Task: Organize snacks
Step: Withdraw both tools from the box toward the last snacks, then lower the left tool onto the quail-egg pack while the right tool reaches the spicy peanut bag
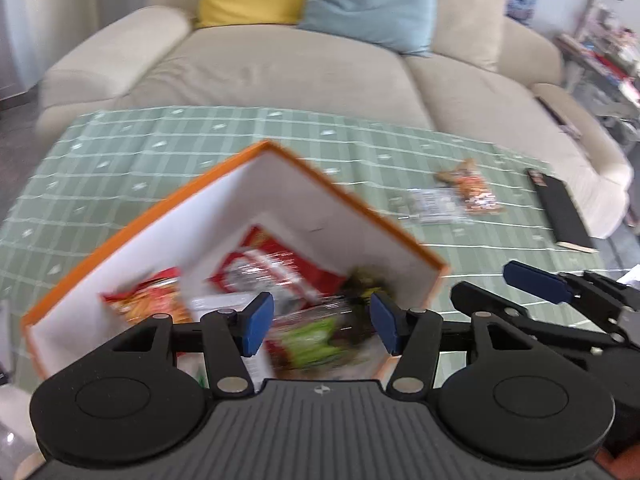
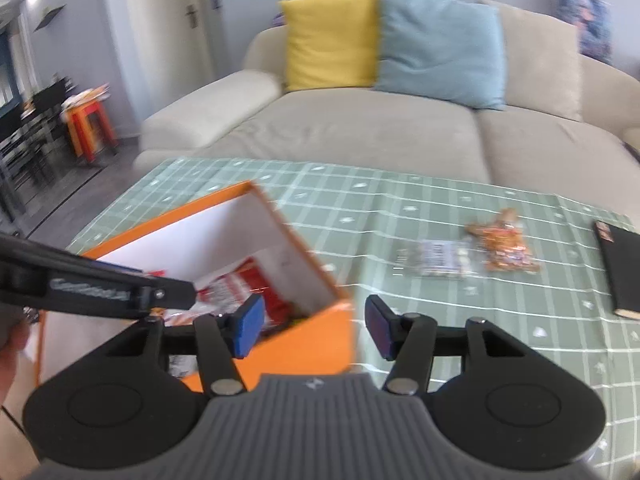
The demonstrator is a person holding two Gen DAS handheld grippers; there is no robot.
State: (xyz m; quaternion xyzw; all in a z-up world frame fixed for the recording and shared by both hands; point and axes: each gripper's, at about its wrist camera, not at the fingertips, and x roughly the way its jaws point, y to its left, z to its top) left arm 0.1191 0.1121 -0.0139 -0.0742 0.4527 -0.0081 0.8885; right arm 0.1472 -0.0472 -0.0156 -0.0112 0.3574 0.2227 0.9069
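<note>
Left wrist view: the left gripper hangs over an orange box with white inner walls, its blue-padded jaws spread and holding nothing. Inside the box lie several snack packets, blurred by motion: a red-and-white packet toward the far corner, an orange-red packet on the left, and a green packet just below the gripper's pads. The box sits at the near left of a table covered by a green checked cloth.

Farther right on the cloth, two snacks lie outside the box: a clear packet with a printed label and, touching its far right edge, an orange patterned packet. A black book rests near the table's right edge. At the right of this view, the right gripper juts in low over the cloth.

Right wrist view: the right gripper hovers at the box's near right corner, jaws spread and empty, one pad over the box interior and the other over the cloth. The left gripper's black arm crosses in from the left above the box. Beyond the table stands a beige sofa with a yellow cushion and a light blue cushion set side by side.
</note>
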